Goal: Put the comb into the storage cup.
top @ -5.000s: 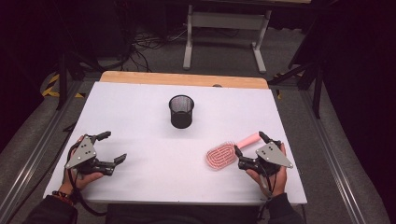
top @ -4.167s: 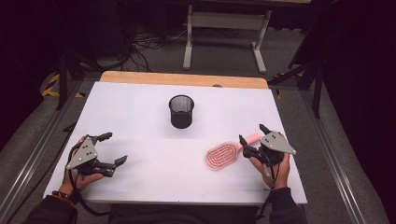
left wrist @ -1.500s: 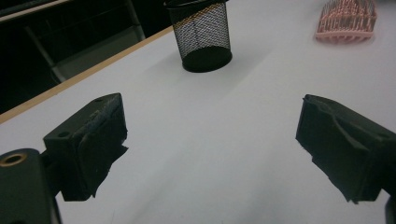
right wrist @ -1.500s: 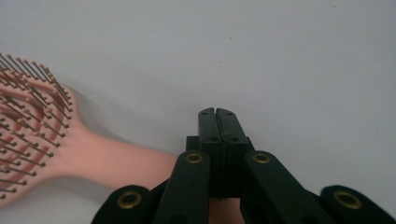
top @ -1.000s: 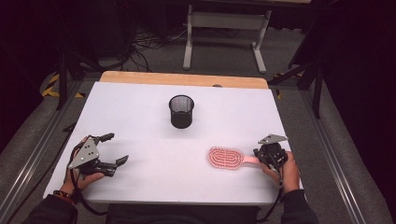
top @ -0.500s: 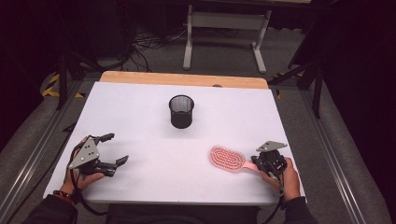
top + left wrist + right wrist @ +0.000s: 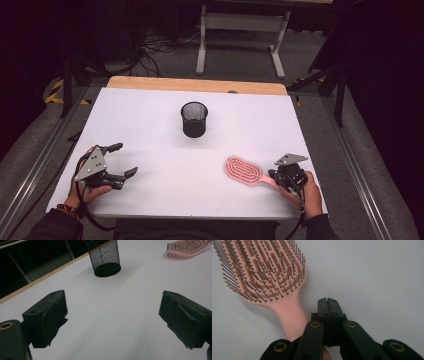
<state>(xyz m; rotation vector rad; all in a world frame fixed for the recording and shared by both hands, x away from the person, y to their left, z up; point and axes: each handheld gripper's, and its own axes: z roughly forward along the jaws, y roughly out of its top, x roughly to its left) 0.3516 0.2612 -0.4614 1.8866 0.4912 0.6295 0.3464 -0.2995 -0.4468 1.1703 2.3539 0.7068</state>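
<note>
Mid-table, black mesh cup (image 7: 194,119) upright, contents unseen

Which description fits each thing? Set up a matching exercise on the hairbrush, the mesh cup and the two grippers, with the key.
Things:
1. hairbrush
2. mesh cup
3. left gripper
4. right gripper

Descriptions:
a. jaws wide apart, nothing between them
b. black, upright near the middle of the table
c. jaws pressed together beside a pink handle
d. pink, lying bristles up

Pairs: 1-d, 2-b, 3-a, 4-c
</note>
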